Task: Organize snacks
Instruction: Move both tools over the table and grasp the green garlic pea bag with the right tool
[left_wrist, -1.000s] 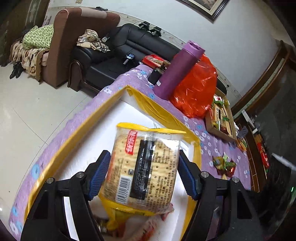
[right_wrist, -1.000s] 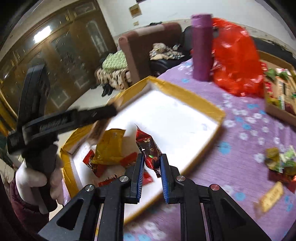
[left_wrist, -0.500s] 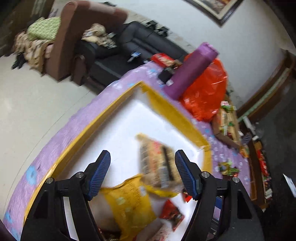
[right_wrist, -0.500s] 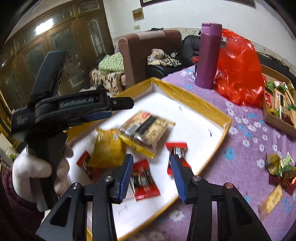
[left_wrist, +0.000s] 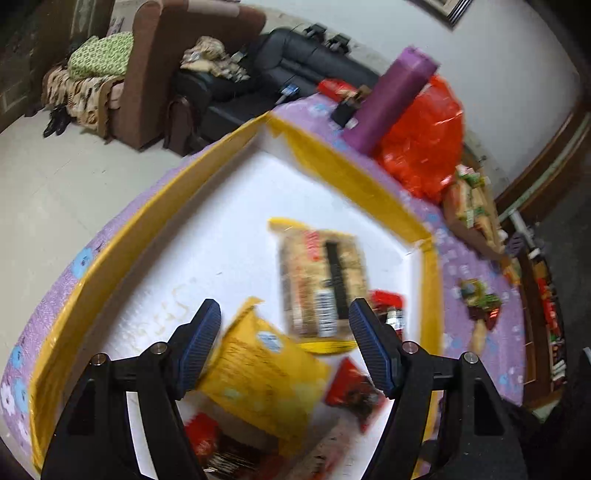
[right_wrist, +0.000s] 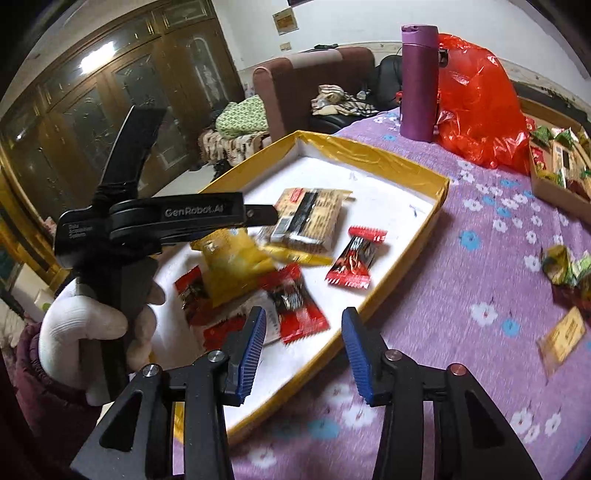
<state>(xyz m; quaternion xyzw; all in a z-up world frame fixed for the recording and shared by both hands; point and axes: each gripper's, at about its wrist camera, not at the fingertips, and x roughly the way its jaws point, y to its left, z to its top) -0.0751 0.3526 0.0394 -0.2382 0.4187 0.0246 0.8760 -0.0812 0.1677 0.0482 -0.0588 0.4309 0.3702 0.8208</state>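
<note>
Right fingers (right_wrist: 301, 349): I see them parted with nothing between the pads; a second ago they were pinched on a red wrapper, and that grip is gone.
Left fingers (left_wrist: 284, 345): spread wide and empty above the tray; a second ago the cracker pack sat between them, now it lies below and beyond them.
Red wrapper I let go (right_wrist: 354, 262): flat on the white tray floor near the tray's right wall, apart from the other packets.
Second red wrapper (right_wrist: 297, 306): just beyond my right fingers, partly under the yellow bag.
Yellow bag (right_wrist: 232, 266): on top of the red packets at the near end of the tray; in the left view it lies just past the left pad, blurred.
Cracker pack (right_wrist: 304, 219): lying flat mid-tray, its near edge over the yellow bag's far edge.
Tray (right_wrist: 373, 157): yellow-walled, white inside, resting on the purple flowered worktop (right_wrist: 461, 295).
Left hand (right_wrist: 88, 325): white glove around the black handle, at the tray's left side; its tool reaches level over the tray from the left.
Right tool pose: tilted downward over the tray's near right wall and the cloth.
Farther back: purple bottle (right_wrist: 419, 83) upright, red plastic bag (right_wrist: 476, 99) touching its right side.
Far right: a box of mixed snacks (right_wrist: 557, 166); loose green wrappers (right_wrist: 565, 264) on the cloth.
</note>
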